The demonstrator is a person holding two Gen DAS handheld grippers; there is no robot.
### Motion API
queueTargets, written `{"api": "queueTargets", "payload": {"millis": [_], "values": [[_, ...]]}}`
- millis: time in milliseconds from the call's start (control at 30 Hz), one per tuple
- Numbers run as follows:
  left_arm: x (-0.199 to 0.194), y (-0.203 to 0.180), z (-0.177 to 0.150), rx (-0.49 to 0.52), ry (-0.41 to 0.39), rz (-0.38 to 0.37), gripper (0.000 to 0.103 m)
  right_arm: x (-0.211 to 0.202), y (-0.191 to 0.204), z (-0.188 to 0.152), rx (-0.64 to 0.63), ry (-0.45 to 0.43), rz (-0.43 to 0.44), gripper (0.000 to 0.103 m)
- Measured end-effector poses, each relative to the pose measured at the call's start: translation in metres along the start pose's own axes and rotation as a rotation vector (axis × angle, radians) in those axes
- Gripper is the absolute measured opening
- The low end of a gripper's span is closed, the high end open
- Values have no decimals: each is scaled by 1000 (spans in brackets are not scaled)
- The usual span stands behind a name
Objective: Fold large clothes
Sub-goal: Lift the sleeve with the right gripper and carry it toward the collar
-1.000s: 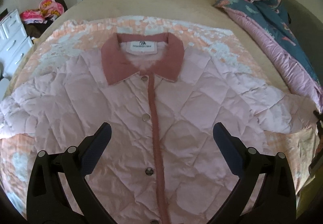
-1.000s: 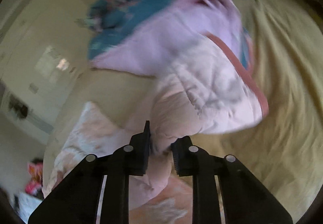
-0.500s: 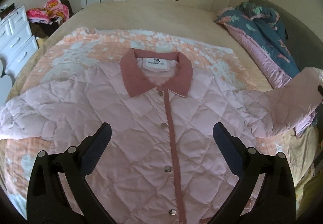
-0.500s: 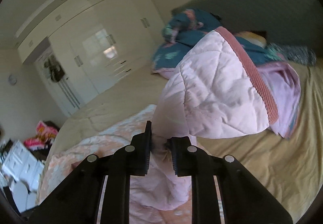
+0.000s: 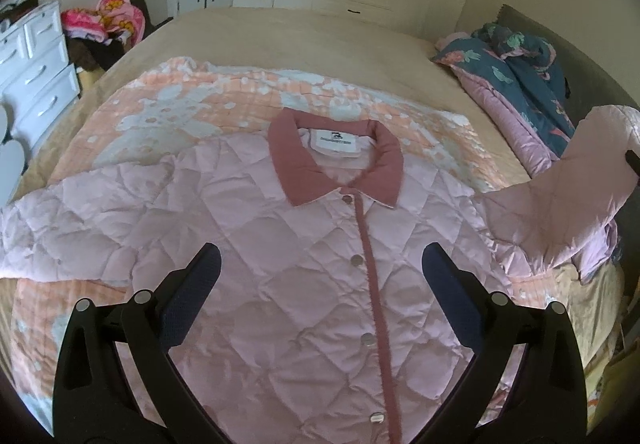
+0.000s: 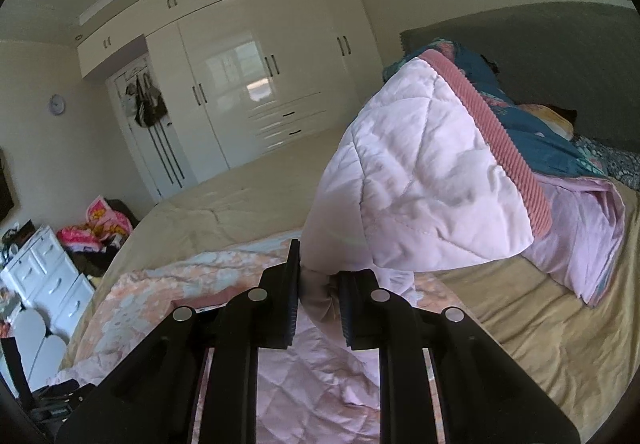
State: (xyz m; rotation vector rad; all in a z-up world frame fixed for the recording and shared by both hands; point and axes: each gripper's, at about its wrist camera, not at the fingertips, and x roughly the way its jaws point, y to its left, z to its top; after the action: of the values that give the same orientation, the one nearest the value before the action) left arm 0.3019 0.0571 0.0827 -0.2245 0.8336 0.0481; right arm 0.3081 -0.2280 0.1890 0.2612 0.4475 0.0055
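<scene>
A pink quilted jacket (image 5: 288,244) with a dusty-red collar (image 5: 336,164) and snap placket lies face up on a peach patterned blanket (image 5: 168,112) on the bed. My left gripper (image 5: 320,272) is open and empty, hovering above the jacket's chest. My right gripper (image 6: 318,284) is shut on the jacket's right sleeve (image 6: 420,188) and holds it lifted off the bed; its ribbed red cuff (image 6: 492,136) points up. The raised sleeve also shows at the right edge of the left wrist view (image 5: 576,188). The left sleeve (image 5: 60,228) lies spread flat.
A rolled teal and pink duvet (image 5: 516,76) lies along the bed's right side by the grey headboard (image 6: 540,40). White drawers (image 5: 32,64) and a pile of pink clothes (image 5: 104,16) stand left of the bed. White wardrobes (image 6: 248,72) line the far wall.
My right gripper has lifted the right sleeve up off the bed and turned from facing down to level. My left gripper has pulled back and up, so more of the jacket shows.
</scene>
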Motion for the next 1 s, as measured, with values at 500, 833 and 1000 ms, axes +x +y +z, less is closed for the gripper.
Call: {"api": "queueTargets", "payload": {"millis": [500, 833, 1000], "values": [[-1, 55, -3, -93, 8, -52, 94, 13, 82, -19, -101, 36, 86, 16], [-3, 76, -4, -137, 13, -78, 94, 24, 126, -34, -156, 69, 157, 16], [-2, 85, -4, -160, 17, -84, 94, 30, 139, -45, -165, 89, 176, 16]]}}
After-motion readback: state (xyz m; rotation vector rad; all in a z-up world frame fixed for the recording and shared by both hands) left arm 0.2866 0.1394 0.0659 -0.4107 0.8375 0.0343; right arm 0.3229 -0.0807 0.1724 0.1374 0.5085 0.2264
